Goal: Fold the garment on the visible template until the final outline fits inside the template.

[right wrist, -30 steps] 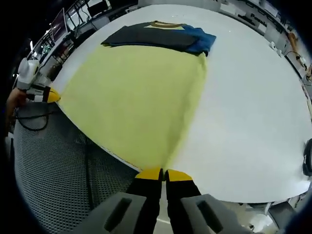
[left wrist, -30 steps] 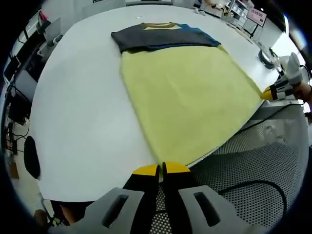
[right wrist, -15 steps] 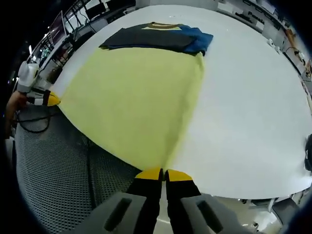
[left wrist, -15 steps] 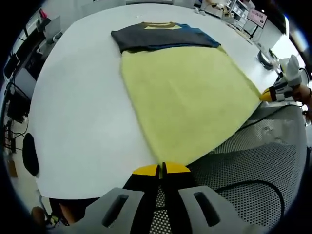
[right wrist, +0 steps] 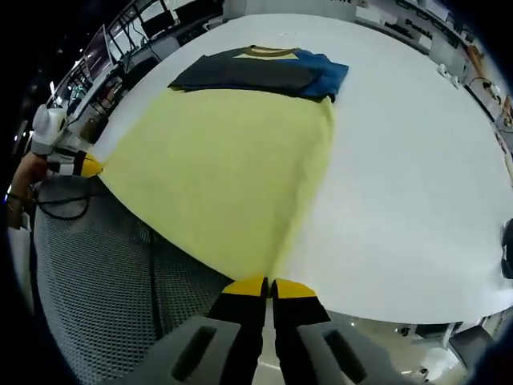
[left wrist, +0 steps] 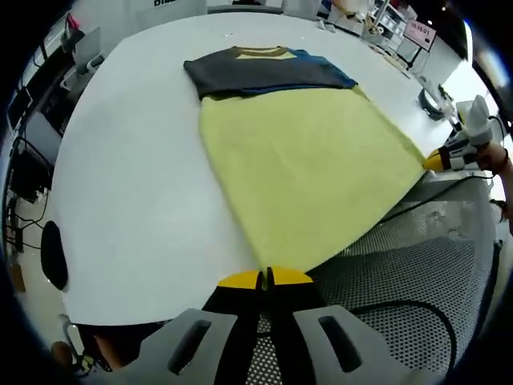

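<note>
The garment [left wrist: 304, 160] lies spread flat on the white table [left wrist: 136, 184]. Its body is yellow, and the far end is dark grey [left wrist: 240, 72] with a blue sleeve [right wrist: 325, 76] and an olive collar. My left gripper [left wrist: 265, 278] is shut on one corner of the yellow hem at the near table edge. My right gripper [right wrist: 267, 286] is shut on the other hem corner, and it comes into the left gripper view from the right as a yellow-tipped gripper [left wrist: 437, 159]. The left gripper [right wrist: 86, 167] comes into the right gripper view from the left. The hem is stretched between them.
Below the near table edge lies a black perforated surface [left wrist: 417, 265] with cables [right wrist: 56, 210] across it. A dark oval object [left wrist: 52, 257] sits near the table's left edge. Desks and monitors [right wrist: 120, 36] stand beyond the table. A person's hand [left wrist: 498, 155] holds the right gripper.
Both views have shifted a little. Both grippers keep their hold on the hem corners and the garment stays spread out.
</note>
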